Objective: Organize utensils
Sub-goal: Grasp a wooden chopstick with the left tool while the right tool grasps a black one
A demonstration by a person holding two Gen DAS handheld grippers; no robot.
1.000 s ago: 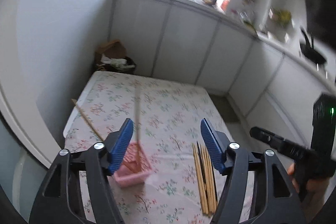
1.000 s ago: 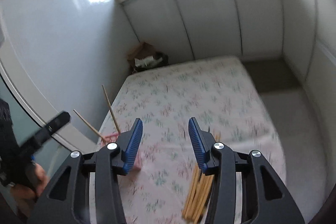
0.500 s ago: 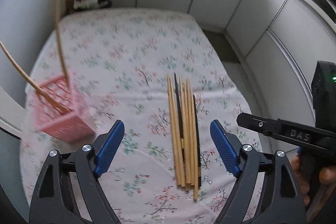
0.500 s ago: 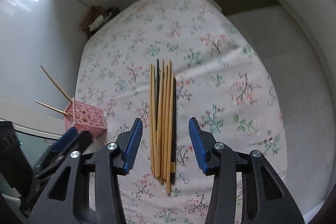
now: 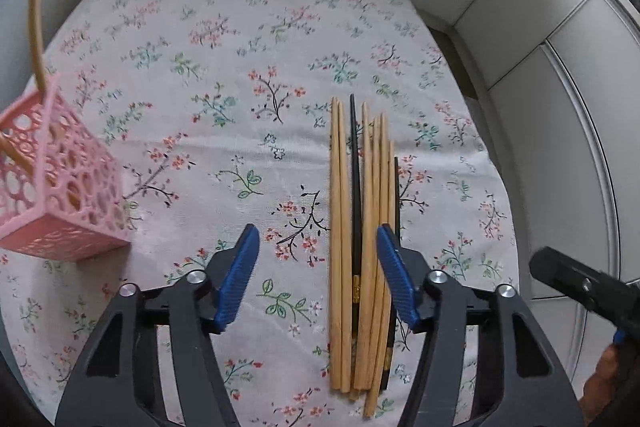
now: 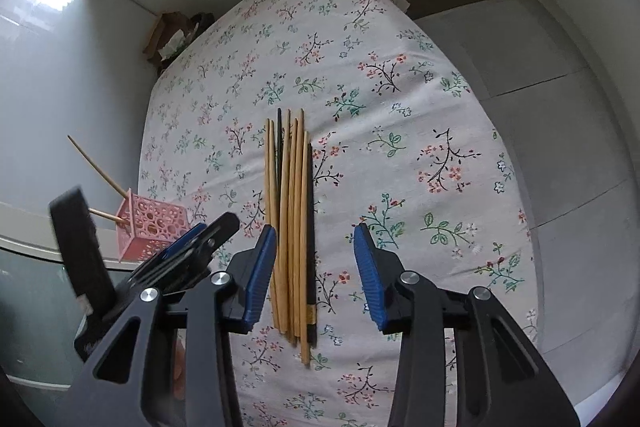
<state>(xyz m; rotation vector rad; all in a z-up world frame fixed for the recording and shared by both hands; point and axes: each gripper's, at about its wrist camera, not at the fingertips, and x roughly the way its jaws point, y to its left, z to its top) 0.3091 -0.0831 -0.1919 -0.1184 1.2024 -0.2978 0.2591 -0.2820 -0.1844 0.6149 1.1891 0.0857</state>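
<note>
Both hand-held grippers [image 5: 318,275] [image 6: 315,275] gape empty over chopsticks [image 5: 360,247].

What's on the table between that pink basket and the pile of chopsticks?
Nothing but bare flowered tablecloth. The left wrist view shows it best: the pink basket stands at the left edge, the chopsticks lie to the right, and only printed cloth between them.

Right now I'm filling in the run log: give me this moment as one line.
left gripper: open, jaws just closing, over chopsticks | right gripper: open, above same bundle | pink basket: holds two chopsticks | nothing gripped
</note>
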